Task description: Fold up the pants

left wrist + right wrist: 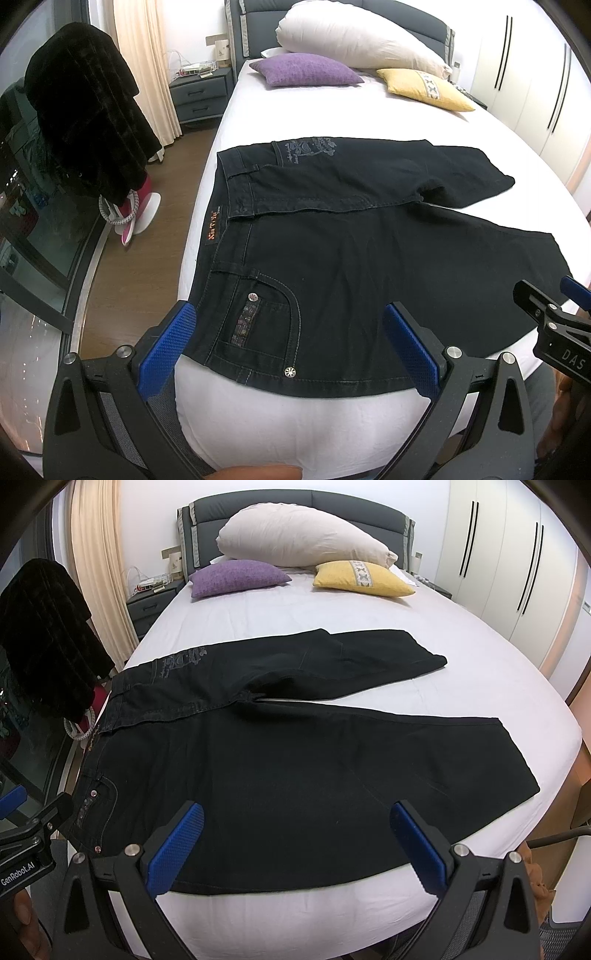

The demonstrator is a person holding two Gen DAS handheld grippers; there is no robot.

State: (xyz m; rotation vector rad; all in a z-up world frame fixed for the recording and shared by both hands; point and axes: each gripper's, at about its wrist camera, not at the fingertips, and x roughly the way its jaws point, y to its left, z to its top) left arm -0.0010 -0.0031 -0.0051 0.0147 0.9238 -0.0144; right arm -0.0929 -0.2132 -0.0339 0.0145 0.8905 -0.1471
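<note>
Left wrist view, my left hand-held gripper spread wide, empty, over the dark pants lying flat on the bed, waistband left, legs splayed right, my right hand-held gripper likewise wide, holding nothing.

Open left tongs above spread pants

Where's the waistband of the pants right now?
The waistband lies at the bed's left edge, left of centre in the left wrist view, with the open left gripper over the near front pocket.
</note>
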